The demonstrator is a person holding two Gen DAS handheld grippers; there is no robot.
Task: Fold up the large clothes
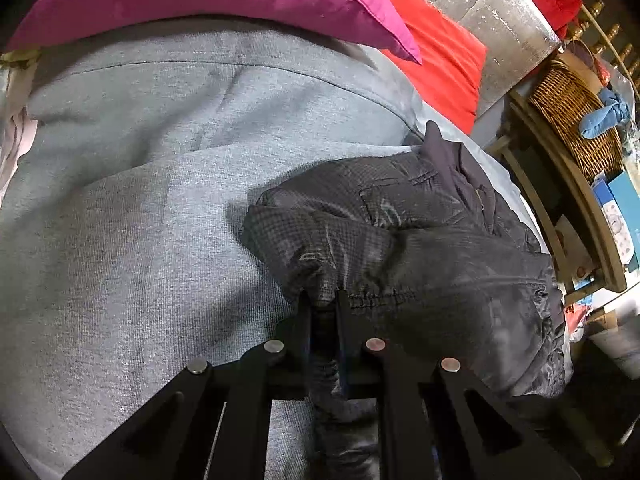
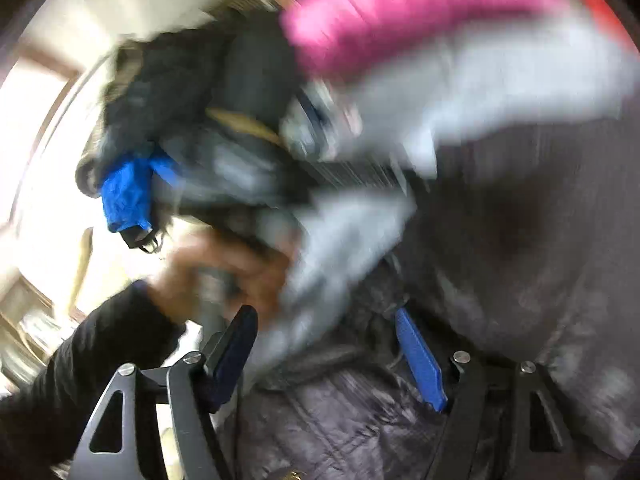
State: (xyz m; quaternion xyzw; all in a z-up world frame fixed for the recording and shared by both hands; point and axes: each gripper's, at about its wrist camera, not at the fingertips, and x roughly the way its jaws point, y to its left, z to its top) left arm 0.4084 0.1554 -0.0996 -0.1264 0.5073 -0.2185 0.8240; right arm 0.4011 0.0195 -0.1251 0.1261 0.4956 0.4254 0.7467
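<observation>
Jacket (image 1: 400,240) long axis runs away rightward; left claw (image 1: 323,300) clamps hem, right claw (image 2: 324,320) spread apart.

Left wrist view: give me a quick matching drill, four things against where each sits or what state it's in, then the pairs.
Things:
1. dark quilted jacket
2. magenta cushion
3. wicker basket
4. left gripper

Places or states:
A. at the head of the bed, top of the view
B. beside the bed, at the right
C. shut on an elastic hem
D. bunched on the grey bed cover

Pairs: 1-D, 2-A, 3-B, 4-C. The hem the jaws pinch is the jacket's.
</observation>
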